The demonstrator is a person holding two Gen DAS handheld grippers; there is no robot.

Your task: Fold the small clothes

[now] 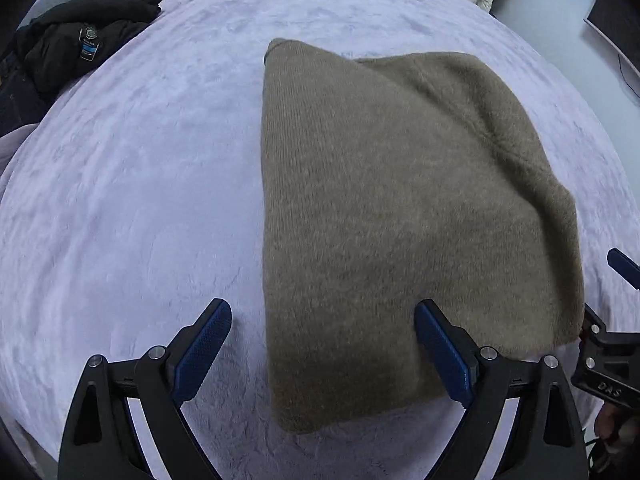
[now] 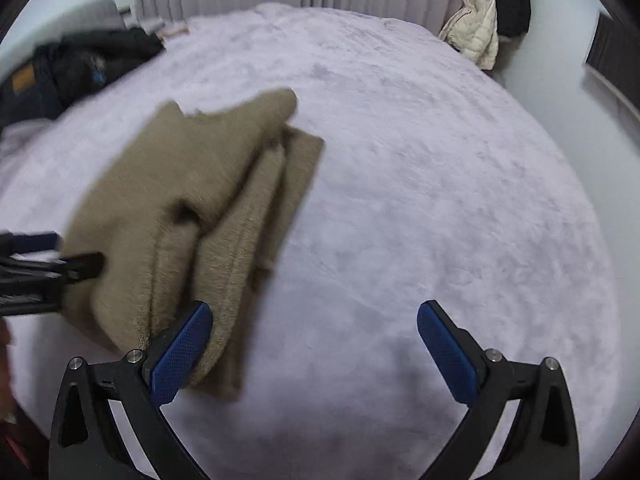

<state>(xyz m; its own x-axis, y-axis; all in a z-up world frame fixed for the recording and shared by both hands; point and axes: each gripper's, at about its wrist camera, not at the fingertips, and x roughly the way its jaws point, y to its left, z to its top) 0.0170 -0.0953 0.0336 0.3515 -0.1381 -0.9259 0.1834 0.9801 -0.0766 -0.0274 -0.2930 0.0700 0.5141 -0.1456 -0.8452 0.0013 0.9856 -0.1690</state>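
Brown knit sweater (image 1: 400,208) already folded into a thick stack, lying flat on the pale fuzzy bedspread (image 1: 132,184); long axis running straight away from the near edge, near short end right under the tongs; left gripper (image 1: 322,354) hovering over that near end, jaws wide apart, holding nothing, one blue pad (image 1: 206,350) over bare bedspread just left of the sweater's straight left edge, the other over the knit itself; so basically straddling the near-left corner; right gripper (image 2: 314,350) also spread open and empty, with the sweater off to its left side, left finger (image 2: 180,354) over the stacked layered edges, right one well out over bare bedspread; right view pretty blurry, so no telling whether that finger actually touches the cloth; looks like both about equally near, left one better centred over the near end, right one sitting at the loose layered side; guessing any last fold goes along that long axis, near end carried up toward the far end; black jacket (image 1: 76,44) and a white puffer (image 2: 478,30) off at the far corners, well apart from everything.
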